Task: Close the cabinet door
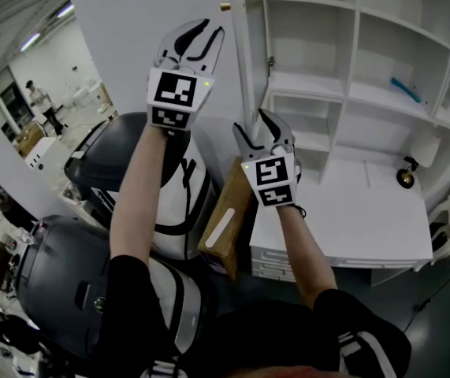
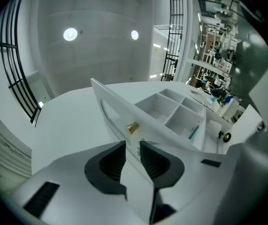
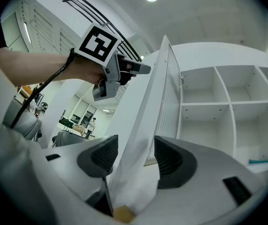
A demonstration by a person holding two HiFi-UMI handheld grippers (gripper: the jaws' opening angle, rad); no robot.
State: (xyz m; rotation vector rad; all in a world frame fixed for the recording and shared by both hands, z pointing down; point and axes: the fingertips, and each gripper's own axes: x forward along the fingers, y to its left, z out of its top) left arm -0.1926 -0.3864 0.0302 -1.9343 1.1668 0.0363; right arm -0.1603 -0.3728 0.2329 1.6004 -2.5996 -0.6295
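The white cabinet door [image 1: 122, 46] stands open, its free edge running up past a small gold knob [image 1: 225, 6]. To its right the cabinet [image 1: 351, 61] shows open white shelves. My left gripper [image 1: 198, 39] is high up at the door, below the knob. In the left gripper view the left gripper [image 2: 133, 146] is open astride the door's edge [image 2: 119, 107], with the knob [image 2: 132, 127] just ahead. My right gripper [image 1: 258, 128] is lower, at the door's edge. In the right gripper view the right gripper [image 3: 134, 144] is open wide, the door [image 3: 148, 107] between its jaws, pads apart from it.
A white counter [image 1: 343, 219] with drawers juts out under the shelves; a caster wheel [image 1: 406, 176] lies on it. A blue item [image 1: 406, 89] rests on a shelf. A cardboard box [image 1: 225, 223] and dark cases [image 1: 59, 266] crowd the floor below left. A person [image 1: 39, 101] stands far off.
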